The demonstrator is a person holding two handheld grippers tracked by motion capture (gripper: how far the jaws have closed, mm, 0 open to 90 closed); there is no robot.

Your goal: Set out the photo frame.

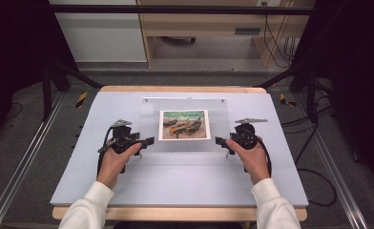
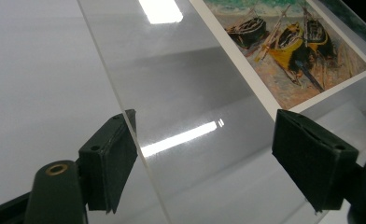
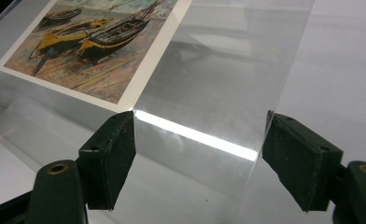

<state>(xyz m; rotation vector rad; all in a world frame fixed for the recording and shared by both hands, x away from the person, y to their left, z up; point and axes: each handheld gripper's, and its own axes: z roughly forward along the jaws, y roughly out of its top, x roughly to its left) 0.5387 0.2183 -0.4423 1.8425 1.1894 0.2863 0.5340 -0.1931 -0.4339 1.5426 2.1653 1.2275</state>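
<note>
Picture (image 1: 184,125) under clear sheet (image 1: 149,125) mid-table (image 1: 185,181), tongs at either side.

A wooden counter (image 1: 185,89) carries a pale grey-blue board (image 1: 175,181) that covers nearly all of its top, leaving a strip of wood bare along the far and near edges. On the board, toward its far half and about centred, lies a clear acrylic sheet (image 1: 149,117). A print of beached boats (image 1: 184,125), white-bordered, sits in the middle of that sheet, its edges square with the board's.
</note>
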